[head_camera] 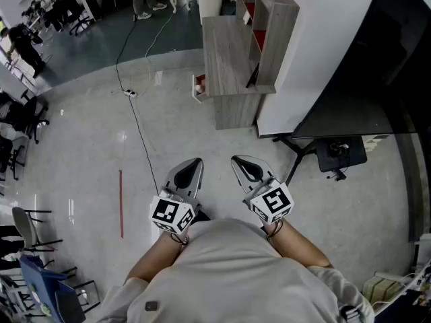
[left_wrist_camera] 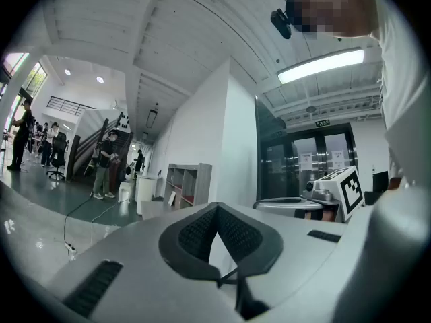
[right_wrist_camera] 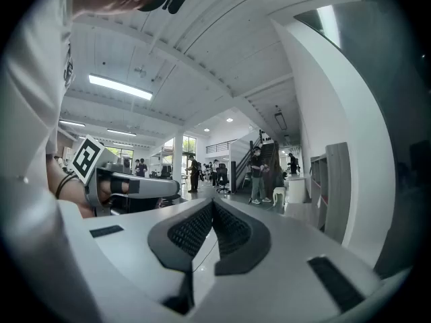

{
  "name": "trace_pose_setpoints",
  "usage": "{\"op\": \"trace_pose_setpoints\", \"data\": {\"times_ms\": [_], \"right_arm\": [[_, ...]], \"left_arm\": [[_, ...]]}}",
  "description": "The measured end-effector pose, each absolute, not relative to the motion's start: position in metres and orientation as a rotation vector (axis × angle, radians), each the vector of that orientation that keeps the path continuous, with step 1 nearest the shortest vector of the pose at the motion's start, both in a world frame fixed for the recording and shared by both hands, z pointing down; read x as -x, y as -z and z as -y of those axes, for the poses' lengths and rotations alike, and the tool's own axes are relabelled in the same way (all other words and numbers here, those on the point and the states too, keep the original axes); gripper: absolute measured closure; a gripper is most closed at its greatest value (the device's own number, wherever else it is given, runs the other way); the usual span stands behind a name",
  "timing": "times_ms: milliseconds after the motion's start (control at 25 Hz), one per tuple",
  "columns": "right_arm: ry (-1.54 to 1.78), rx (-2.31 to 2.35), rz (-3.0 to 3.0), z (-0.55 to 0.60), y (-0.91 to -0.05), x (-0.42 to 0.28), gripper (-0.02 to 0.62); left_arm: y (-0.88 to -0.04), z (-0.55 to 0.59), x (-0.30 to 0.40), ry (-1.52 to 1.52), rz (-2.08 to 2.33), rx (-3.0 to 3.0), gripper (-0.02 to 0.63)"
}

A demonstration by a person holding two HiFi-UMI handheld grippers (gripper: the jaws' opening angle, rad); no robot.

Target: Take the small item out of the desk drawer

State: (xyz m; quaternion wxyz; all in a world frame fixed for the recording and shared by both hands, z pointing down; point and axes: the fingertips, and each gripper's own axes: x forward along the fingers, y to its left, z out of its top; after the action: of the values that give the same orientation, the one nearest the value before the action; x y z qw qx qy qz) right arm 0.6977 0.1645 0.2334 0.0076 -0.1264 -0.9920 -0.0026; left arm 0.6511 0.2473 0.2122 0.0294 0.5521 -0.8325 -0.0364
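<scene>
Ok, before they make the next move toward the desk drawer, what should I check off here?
1. Left gripper empty, jaws together: ok.
2. Right gripper empty, jaws together: ok.
3. Desk within reach: not ok, it stands well ahead of both grippers.
4. Way to the desk free: not ok, a cable lies ahead.
5. Drawer open, small item visible: cannot tell.

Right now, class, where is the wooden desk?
In the head view, the wooden desk stands at top centre, against the white wall on its right, with a black cable trailing on the floor to its left.
</scene>
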Motion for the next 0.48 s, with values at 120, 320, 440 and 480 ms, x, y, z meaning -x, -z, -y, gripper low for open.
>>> {"op": "trace_pose_setpoints", "data": {"times_ms": [120, 320, 440, 480], "right_arm": [[0.009, 0.391, 3.103, -0.166, -0.234, -0.693, 0.575], [0.021, 0.398, 3.099, -0.168, -0.237, -0.679, 0.577], [0.020, 0.390, 3.091, -0.170, -0.238, -0.668, 0.576], [0.020, 0.389, 3.086, -0.171, -0.239, -0.664, 0.577]], "left_arm": [[-0.214, -0.249, -0.645, 0.114, 2.564, -1.701, 0.595], [-0.217, -0.250, -0.634, 0.120, 2.547, -1.704, 0.595], [-0.220, -0.253, -0.623, 0.123, 2.541, -1.702, 0.595], [-0.220, -0.254, -0.618, 0.124, 2.540, -1.700, 0.595]]}}
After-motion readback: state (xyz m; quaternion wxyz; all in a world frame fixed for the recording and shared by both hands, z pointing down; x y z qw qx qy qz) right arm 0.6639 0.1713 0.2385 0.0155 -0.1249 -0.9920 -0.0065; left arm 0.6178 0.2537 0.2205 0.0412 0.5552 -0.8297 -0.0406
